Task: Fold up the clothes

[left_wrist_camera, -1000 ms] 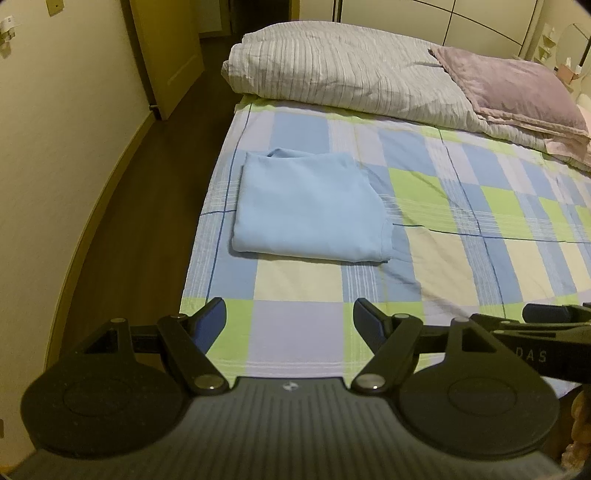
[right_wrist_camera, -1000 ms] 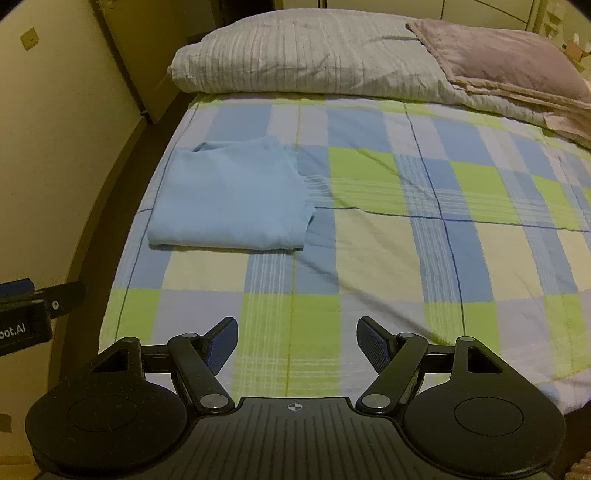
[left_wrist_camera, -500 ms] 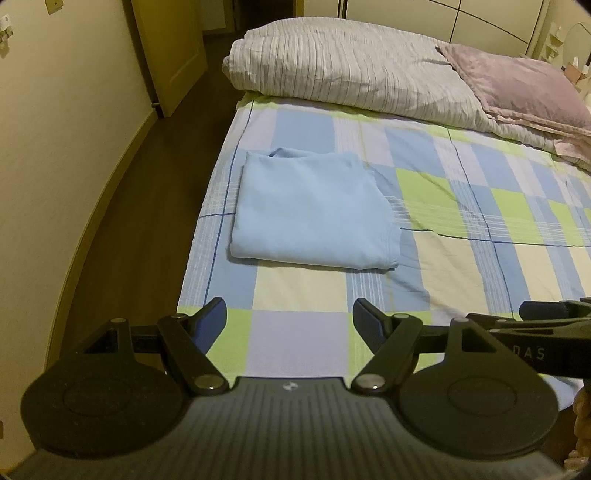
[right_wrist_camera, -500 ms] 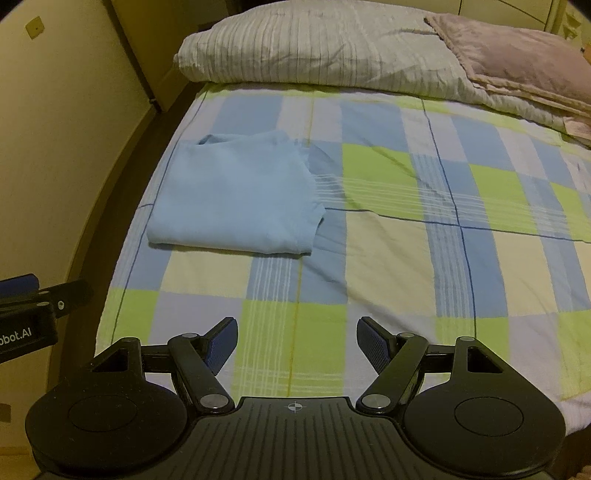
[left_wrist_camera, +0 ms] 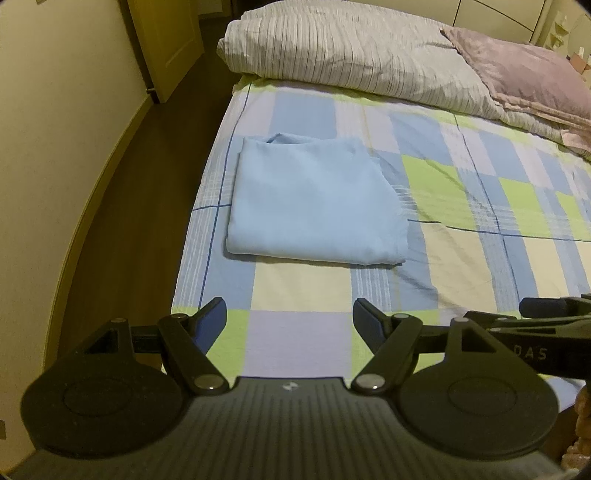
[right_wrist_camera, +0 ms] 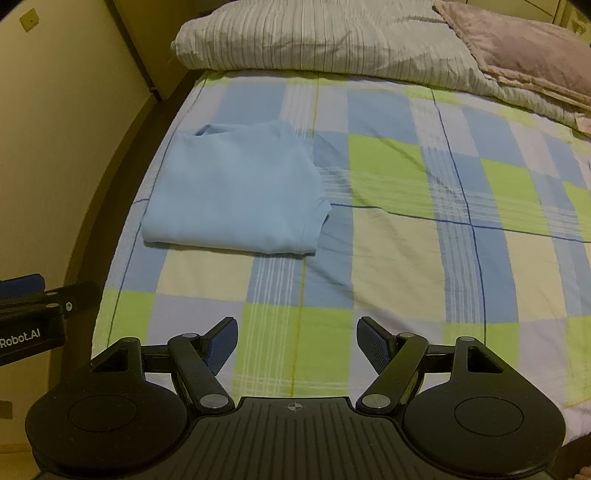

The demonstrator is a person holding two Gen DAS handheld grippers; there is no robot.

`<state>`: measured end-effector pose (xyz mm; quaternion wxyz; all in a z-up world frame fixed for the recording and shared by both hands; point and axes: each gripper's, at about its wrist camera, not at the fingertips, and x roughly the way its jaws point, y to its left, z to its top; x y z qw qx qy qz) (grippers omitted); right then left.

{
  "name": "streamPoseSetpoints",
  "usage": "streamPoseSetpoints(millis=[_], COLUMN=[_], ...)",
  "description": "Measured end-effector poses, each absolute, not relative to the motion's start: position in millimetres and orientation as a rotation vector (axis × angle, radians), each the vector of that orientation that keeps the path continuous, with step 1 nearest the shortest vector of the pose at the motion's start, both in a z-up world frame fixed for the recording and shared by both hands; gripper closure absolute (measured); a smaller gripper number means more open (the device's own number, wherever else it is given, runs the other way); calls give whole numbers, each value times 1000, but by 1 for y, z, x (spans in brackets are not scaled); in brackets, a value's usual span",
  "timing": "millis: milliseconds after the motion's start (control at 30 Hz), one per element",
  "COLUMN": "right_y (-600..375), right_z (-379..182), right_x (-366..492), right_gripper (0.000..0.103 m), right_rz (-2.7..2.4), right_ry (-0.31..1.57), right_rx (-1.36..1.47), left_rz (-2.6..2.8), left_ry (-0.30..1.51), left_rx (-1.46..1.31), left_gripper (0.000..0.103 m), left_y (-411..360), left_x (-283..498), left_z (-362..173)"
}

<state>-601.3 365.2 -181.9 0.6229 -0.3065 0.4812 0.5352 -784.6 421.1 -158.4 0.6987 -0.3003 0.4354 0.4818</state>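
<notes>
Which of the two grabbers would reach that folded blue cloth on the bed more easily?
Probably the left gripper: the blue cloth lies almost straight ahead of its open jaws. From the right gripper, also open and empty, the cloth sits off to the left.

Folded blue garment [left_wrist_camera: 314,203] on checked bedsheet [left_wrist_camera: 461,258]

A bed [left_wrist_camera: 461,258] fills most of both views, spread with a checked sheet [right_wrist_camera: 406,240] in blue, green, lilac and cream. At the top lies a rolled, grey-striped duvet [left_wrist_camera: 351,48], with a mauve blanket [left_wrist_camera: 524,74] over its right end. Along the left runs a cream wall [left_wrist_camera: 55,129] with a yellowish skirting board [left_wrist_camera: 92,206] — below it, dark wood floor [left_wrist_camera: 155,184]. A pale yellow door [left_wrist_camera: 170,40] stands at upper left. White cupboard fronts [left_wrist_camera: 491,11] show at upper right. The light is dim and warm.
</notes>
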Motion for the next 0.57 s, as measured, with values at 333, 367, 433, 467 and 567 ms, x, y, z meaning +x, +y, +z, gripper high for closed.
streamPoseSetpoints(millis=[333,367,433,467,567], right_y=[377,378,379,379,380], right_z=[-189,-189,-189,-188,-188], right_x=[-607,-607,-608,-609,-611], right_gripper=[29,29,29,29,29], right_rz=[1216,1215,1215,1215,1214], right_ry=[1124,1124,1123,1122,1119], right_rx=[-719,-719,-721,-722,-722], left_rz=[1091,1093,1095,1092,1089], left_ry=[981,977,977,976,982], left_rx=[-652,-643,-632,-633,-646], left_gripper=[30,30,30,30,30], left_y=[434,434,436,437,439], left_x=[-789,-790,-791,-792,-794], left_z=[-167,-166,-165,-165,-165])
